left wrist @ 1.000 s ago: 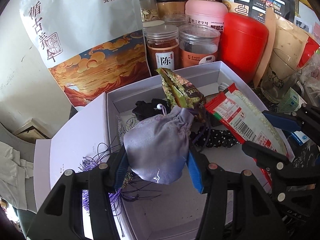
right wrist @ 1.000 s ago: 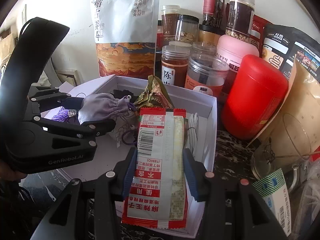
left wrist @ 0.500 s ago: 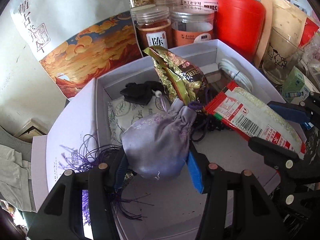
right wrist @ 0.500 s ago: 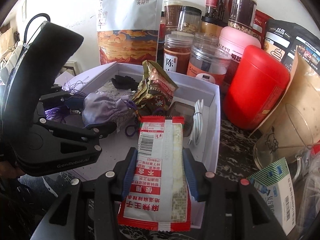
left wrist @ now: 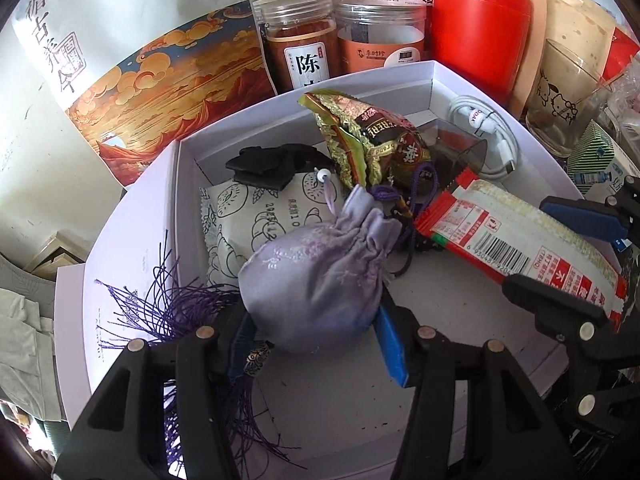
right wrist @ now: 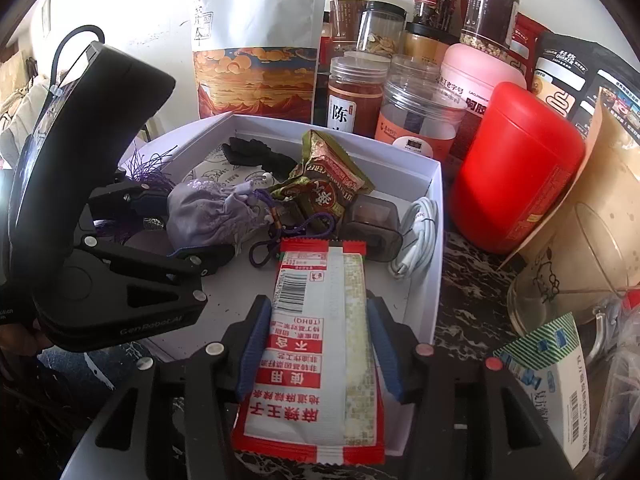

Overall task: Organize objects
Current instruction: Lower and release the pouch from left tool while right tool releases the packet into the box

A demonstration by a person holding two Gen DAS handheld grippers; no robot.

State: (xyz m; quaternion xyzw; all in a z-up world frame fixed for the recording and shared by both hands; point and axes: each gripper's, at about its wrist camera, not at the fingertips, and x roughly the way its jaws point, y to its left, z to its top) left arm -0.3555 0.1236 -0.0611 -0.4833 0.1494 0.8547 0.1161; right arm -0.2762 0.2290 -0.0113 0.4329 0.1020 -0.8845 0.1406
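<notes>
Both grippers are built of matte black plastic, their finger arms pierced by triangular cut-outs and studded with round silver screws. Blue ribbed pads (right wrist: 253, 354) are fitted inside the right gripper (right wrist: 316, 354). On the left gripper (right wrist: 188, 236), a bulky rounded black housing, a thin black cable looped above it and pale "GenRobot.AI" lettering are seen.

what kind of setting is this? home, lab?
Most likely a home kitchen counter or pantry corner: clear plastic jars of dried foods, a large printed food pouch against a white wall, and a dark marbled countertop crowded around an open white cardboard box of odds and ends.
</notes>
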